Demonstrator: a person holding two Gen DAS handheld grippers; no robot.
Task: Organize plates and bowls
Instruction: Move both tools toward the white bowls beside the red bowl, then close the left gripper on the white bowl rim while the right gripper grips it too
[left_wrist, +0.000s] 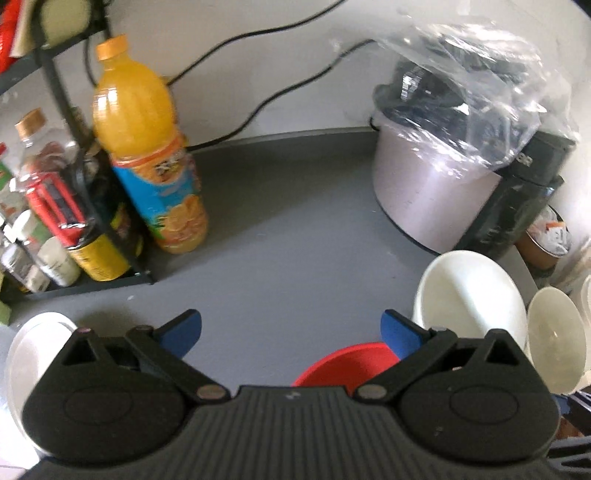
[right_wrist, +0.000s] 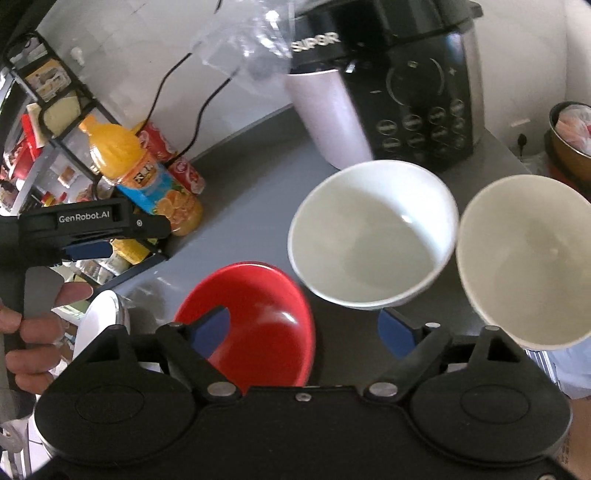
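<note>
A red bowl (right_wrist: 255, 317) stands tilted on edge, with two white bowls (right_wrist: 373, 236) (right_wrist: 524, 258) to its right, also on edge. My right gripper (right_wrist: 303, 332) is open and empty, its left finger in front of the red bowl. In the left wrist view the red bowl (left_wrist: 343, 365) sits low between the fingers, the white bowls (left_wrist: 469, 295) (left_wrist: 557, 339) at right, and a white plate (left_wrist: 29, 358) at left. My left gripper (left_wrist: 291, 328) is open and empty above the grey counter (left_wrist: 288, 229). It also shows in the right wrist view (right_wrist: 88, 251).
An orange juice bottle (left_wrist: 147, 147) and a black rack (left_wrist: 96, 273) of bottles and cans stand at the left. A rice cooker (left_wrist: 443, 184) under a plastic bag (left_wrist: 480, 81) stands at the back right. Black cables (left_wrist: 258, 107) run down the wall. A metal bowl (right_wrist: 572, 136) sits far right.
</note>
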